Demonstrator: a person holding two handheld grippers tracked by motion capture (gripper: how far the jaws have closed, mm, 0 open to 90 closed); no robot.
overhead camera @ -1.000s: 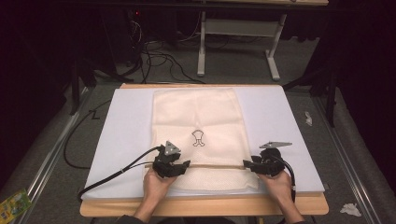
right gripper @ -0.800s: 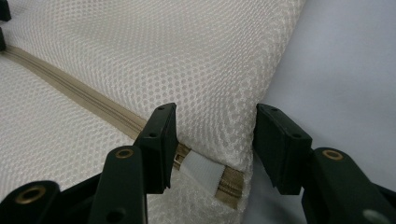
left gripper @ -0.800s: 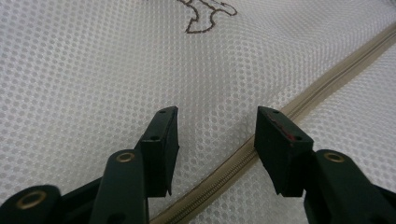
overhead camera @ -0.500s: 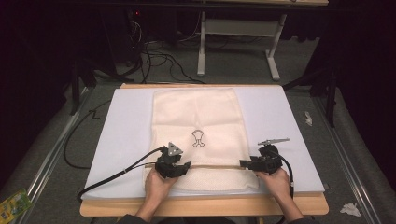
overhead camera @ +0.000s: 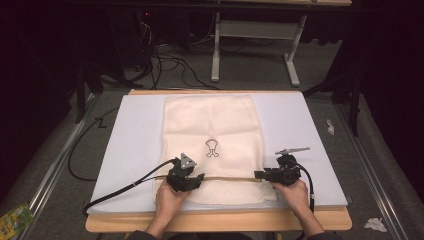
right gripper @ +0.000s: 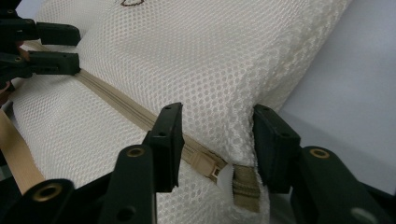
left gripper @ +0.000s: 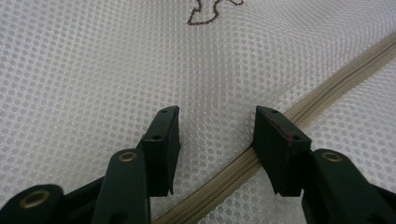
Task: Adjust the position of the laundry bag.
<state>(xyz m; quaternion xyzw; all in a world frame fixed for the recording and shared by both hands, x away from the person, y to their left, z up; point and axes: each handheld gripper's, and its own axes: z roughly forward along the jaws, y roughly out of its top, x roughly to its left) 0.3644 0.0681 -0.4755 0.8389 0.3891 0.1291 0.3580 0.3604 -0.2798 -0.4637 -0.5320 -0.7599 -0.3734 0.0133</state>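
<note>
I have my left gripper (overhead camera: 185,178) at the near left part of the cream mesh bag (overhead camera: 215,130), which lies flat on the pale mat (overhead camera: 130,135) covering the tabletop (overhead camera: 220,220), its near end toward me. In the left gripper view the jaws stand wide apart over the mesh, holding nothing, with the tan zipper (left gripper: 322,79) running under the right-hand jaw. That zipper crosses the bag from left to right near its near edge. Farther right, my right gripper (overhead camera: 276,175) sits at the bag's right edge, jaws wide either side of the zipper pull (right gripper: 208,167) and the bag's corner, not closed on it.
</note>
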